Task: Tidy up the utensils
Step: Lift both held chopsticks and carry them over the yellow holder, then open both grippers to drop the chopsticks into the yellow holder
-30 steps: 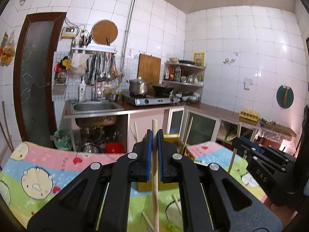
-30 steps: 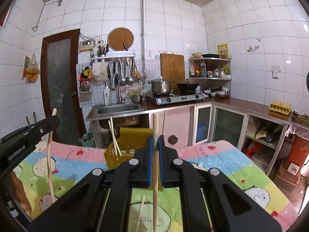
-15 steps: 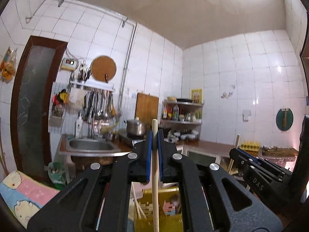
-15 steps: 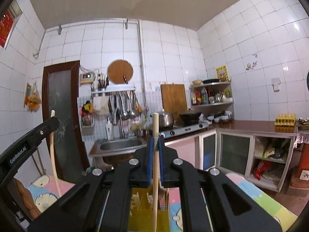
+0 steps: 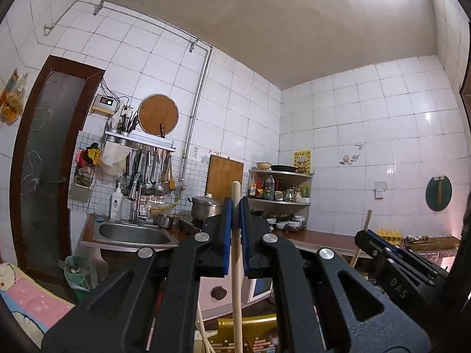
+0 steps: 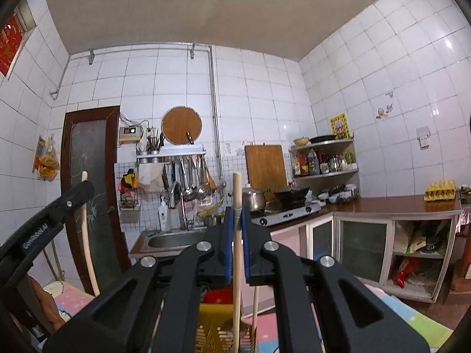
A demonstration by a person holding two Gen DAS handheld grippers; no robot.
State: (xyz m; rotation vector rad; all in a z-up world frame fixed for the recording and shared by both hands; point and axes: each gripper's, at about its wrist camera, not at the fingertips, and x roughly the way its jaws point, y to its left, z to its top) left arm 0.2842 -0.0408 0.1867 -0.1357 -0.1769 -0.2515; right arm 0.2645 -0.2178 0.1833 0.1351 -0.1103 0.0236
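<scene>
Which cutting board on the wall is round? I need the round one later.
The round cutting board above the utensil rack; the other board, by the stove, is rectangular.

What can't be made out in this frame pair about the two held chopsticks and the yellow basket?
- Left chopstick, left wrist view: lower end cut off by the bottom edge.
- Right chopstick, right wrist view: lower end likewise cut off.
- Yellow basket, both views: mostly hidden behind the gripper bodies, so its contents cannot be counted.
- Right gripper, left wrist view: seen side-on, so the jaws' gap is unreadable there.

Glossy wall tiles [image 5: 368,123], wooden chopstick [image 5: 236,253]
</scene>
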